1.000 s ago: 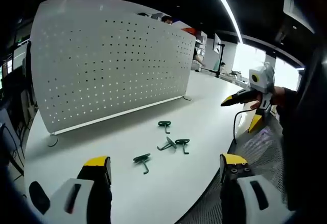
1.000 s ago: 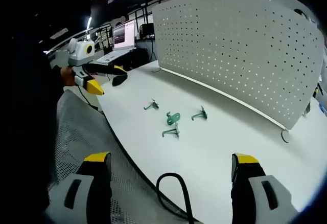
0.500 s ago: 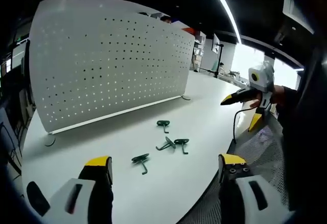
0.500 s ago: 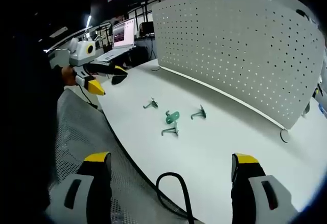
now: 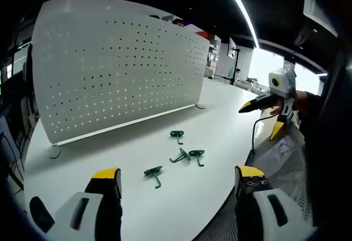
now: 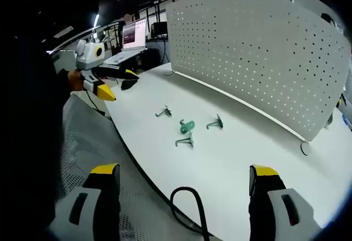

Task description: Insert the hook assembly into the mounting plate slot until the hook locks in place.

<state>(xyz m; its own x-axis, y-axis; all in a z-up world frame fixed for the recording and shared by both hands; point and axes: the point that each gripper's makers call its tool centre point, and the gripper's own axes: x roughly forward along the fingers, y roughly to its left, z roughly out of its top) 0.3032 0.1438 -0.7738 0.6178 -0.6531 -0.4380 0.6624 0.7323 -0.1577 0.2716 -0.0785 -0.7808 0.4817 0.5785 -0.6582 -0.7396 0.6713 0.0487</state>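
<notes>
Four green hooks (image 5: 176, 153) lie loose in the middle of the white counter (image 5: 220, 114). The white pegboard (image 5: 115, 65) stands upright behind them, in the upper left. The left gripper (image 5: 173, 183) and right gripper (image 6: 184, 180) both have jaws wide apart, holding nothing.

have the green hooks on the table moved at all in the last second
No. The four green hooks lie in the same arrangement and the same place relative to the pegboard's bottom edge; only slight camera shift.
</notes>
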